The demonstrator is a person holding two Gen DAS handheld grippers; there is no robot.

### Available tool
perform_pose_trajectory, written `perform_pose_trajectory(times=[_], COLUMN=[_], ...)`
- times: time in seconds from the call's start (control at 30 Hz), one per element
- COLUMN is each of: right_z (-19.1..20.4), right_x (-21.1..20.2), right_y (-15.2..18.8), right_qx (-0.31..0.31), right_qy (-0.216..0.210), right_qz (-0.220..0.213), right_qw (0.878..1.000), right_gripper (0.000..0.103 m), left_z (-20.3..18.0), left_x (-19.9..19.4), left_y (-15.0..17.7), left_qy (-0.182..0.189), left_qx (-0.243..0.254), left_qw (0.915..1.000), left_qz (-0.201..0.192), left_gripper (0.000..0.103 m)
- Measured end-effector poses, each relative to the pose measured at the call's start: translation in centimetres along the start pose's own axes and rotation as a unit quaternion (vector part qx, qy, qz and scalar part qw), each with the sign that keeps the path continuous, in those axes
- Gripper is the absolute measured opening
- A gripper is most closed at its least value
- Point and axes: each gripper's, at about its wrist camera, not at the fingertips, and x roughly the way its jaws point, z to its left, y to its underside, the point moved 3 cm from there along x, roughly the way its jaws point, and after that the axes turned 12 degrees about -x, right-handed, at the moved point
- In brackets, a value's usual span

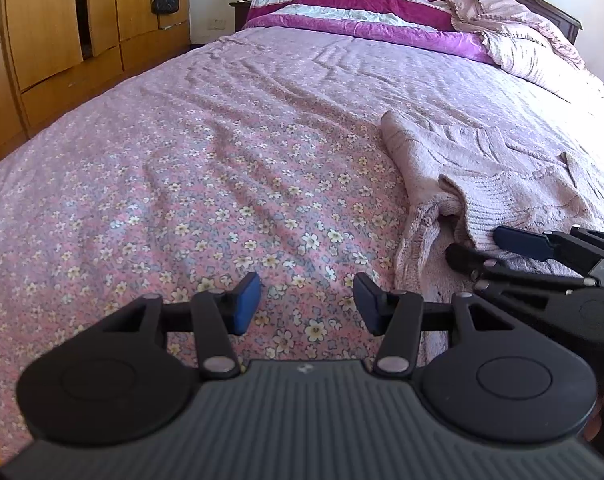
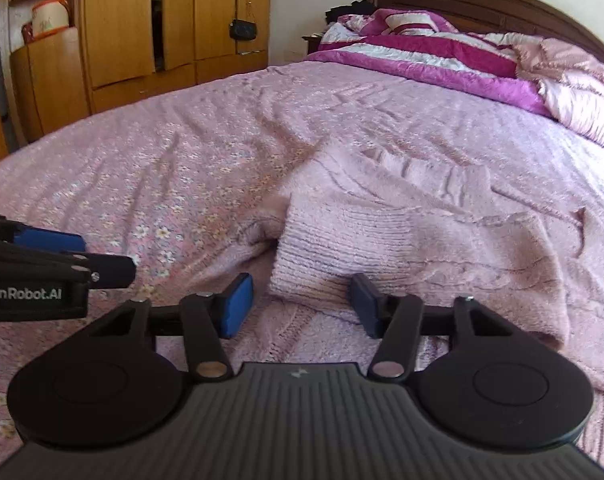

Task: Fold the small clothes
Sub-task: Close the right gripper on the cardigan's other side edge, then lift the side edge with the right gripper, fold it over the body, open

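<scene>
A fuzzy pink knitted sweater (image 2: 422, 208) lies spread on the floral bed sheet (image 2: 161, 160), with a ribbed sleeve cuff (image 2: 322, 248) folded toward me. My right gripper (image 2: 300, 304) hovers low at that cuff. The cuff's near edge lies between its blue pads (image 2: 237, 304), but the jaws stand apart and do not pinch it. In the left wrist view the sweater (image 1: 482, 168) is at the right, with the right gripper (image 1: 490, 250) reaching into its folds. My left gripper (image 1: 306, 304) is open over the bare sheet (image 1: 221, 160), just left of the sweater, and holds nothing. It also shows as the left gripper (image 2: 89, 254) at the right wrist view's left edge.
A purple and white quilt (image 2: 422, 52) and a pink blanket (image 2: 574, 80) are heaped at the headboard end. A wooden wardrobe (image 2: 121, 20) with a hanging black handbag (image 2: 242, 29) stands left of the bed. The wrinkled sheet stretches wide to the left.
</scene>
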Motion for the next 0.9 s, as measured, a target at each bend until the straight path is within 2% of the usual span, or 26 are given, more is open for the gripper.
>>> perform_pose_trajectory(times=[0.13, 0.2, 0.3, 0.47, 0.7, 0.9], right_z=[-0.7, -0.8, -1.1, -2.9, -6.1, -11.2], right_x=[-0.2, -0.5, -1.2, -2.7, -6.2, -9.1], right_y=[0.0, -0.1, -0.4, -0.6, -0.8, -0.7], right_qx=[0.024, 0.029, 0.048, 0.099, 0.15, 0.241], right_qy=[0.007, 0.005, 0.001, -0.014, 0.0, -0.014], right_qz=[-0.003, -0.008, -0.022, -0.04, -0.079, -0.107], right_qw=[1.0, 1.0, 0.999, 0.994, 0.985, 0.965], right_gripper=[0.035, 0.025, 0.016, 0.012, 0.011, 0.011], left_z=[0.1, 0.0, -0.1, -0.5, -1.9, -3.7], left_x=[-0.1, -0.3, -0.7, -1.2, -1.9, -2.3], left_y=[-0.1, -0.1, -0.2, -0.4, -1.1, -2.1], left_qy=[0.004, 0.007, 0.014, 0.029, 0.054, 0.078], left_qx=[-0.006, -0.008, -0.01, -0.014, -0.009, 0.001], left_qw=[1.0, 0.9999, 0.9998, 0.9994, 0.9984, 0.9965], left_qz=[-0.001, -0.003, -0.004, -0.007, -0.015, -0.031], left_gripper=[0.054, 0.054, 0.054, 0.054, 0.054, 0.054])
